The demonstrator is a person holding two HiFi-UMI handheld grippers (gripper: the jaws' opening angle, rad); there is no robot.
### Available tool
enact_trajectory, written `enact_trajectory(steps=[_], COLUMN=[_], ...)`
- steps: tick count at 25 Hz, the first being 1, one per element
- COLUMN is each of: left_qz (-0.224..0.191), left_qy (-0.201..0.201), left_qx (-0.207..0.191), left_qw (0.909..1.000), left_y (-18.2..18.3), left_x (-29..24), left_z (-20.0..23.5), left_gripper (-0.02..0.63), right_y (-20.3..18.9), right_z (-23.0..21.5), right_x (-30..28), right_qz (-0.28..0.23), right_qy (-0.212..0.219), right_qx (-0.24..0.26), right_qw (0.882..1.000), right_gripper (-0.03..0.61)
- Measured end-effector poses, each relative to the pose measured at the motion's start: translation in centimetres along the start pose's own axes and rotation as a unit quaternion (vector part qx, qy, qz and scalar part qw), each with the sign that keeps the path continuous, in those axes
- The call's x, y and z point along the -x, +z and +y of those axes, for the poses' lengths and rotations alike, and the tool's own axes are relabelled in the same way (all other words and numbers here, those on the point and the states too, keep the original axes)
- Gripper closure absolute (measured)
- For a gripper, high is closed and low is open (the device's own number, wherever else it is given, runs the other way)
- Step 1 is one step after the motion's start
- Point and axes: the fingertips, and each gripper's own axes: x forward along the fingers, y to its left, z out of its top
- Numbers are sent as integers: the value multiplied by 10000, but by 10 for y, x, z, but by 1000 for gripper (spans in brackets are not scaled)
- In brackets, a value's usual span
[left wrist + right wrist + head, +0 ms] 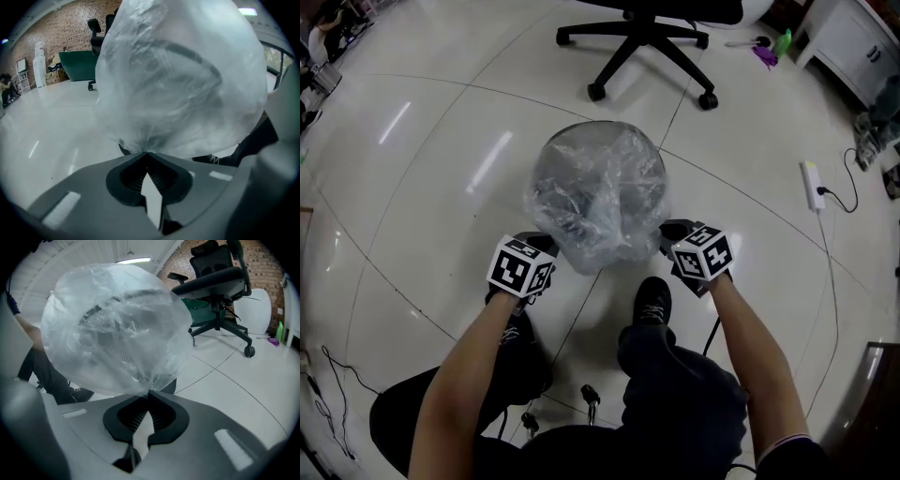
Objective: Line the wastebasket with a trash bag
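**Two grips, one bag.** You are holding both tools shut on plastic. The left gripper [546,251] is pinching a gathered fold of the clear trash bag [598,192] at its closed tips. The right gripper [673,236] is doing the same on the opposite side. The bag is ballooning between the two tools and just ahead of them, over the mesh wastebasket [174,386], whose rim is showing through the film.

The twin grip is probably spreading the bag's edge so it can seat around that rim. The bag appears to be standing roughly upright on its long axis, domed end pointing up and gathered edge low at your tips. An office chair [647,42] is sitting well beyond the bag.
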Motion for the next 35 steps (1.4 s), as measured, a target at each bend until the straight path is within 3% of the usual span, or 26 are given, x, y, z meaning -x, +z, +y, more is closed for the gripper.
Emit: enact_trajectory(steps=[6,8,13,20,26,31,35], left_qz=[64,29,3,-97,-722,-1011,-1396], left_qy=[-134,-235,-486,-615,-309,-125,56], left_qx=[11,-39,-148,-136,33,-91,-191], left_qw=[9999,9997,9987,9980,9969,9948,9900], left_y=[-4,-3,-8,-10,20,42,62], left_x=[-6,-3,17,60,94,105,120], left_z=[-2,-7,-16,-12,9,9,12], left_gripper=[601,597,515,465,465,466,471], right_y=[-5,-4,2,6,2,0,21], right_z=[0,3,9,10,13,7,-4], right_x=[0,6,31,67,84,105,125], right_qz=[-14,-63,-200,-352,-357,-420,-686], right_qy=[42,124,148,17,13,-146,-371], right_qx=[-113,-88,-2,12,-3,-54,-50], right_qw=[9999,9999,9997,9994,9994,9990,9969], right_gripper=[572,523,448,425,410,409,411])
